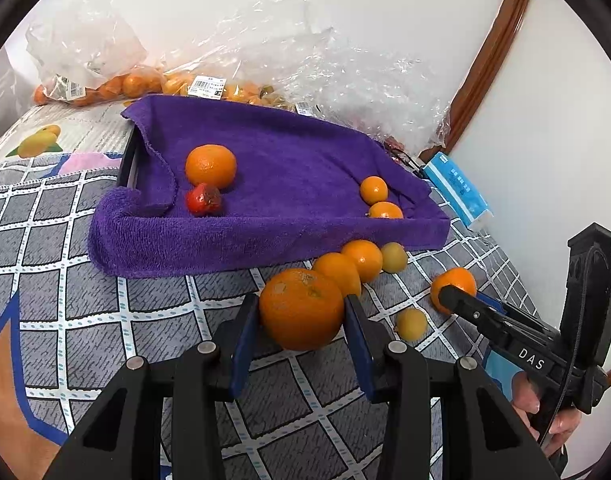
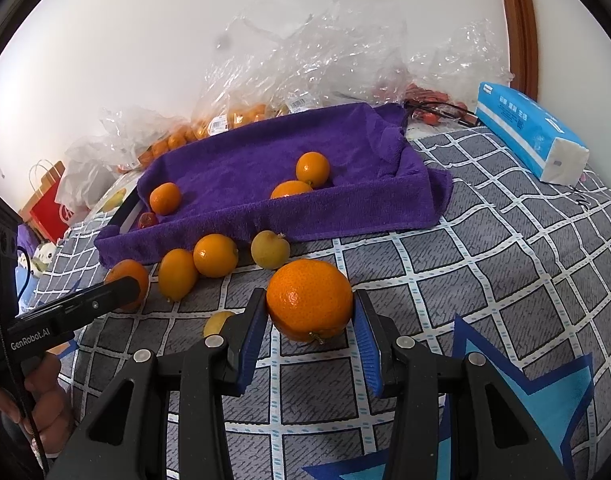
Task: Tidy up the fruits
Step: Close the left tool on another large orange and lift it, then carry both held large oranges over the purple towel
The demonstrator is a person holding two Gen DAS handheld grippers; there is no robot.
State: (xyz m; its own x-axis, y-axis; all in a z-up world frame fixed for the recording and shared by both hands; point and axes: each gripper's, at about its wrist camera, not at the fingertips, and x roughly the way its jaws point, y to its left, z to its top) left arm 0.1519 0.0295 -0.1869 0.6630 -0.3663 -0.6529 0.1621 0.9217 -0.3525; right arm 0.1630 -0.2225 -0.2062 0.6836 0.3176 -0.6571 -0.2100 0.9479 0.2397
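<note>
both go in together: left gripper (image 1: pixel 301 312) brackets a big orange (image 1: pixel 301 309) at lower centre, right gripper (image 2: pixel 309 312) brackets a mandarin (image 2: pixel 309 306) mid-frame, pads barely touching. round, firm, slick peel—clamp across the widest middle, gently.

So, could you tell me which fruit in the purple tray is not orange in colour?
The small red fruit beside the large orange at the tray's left end; the other three are orange.
</note>
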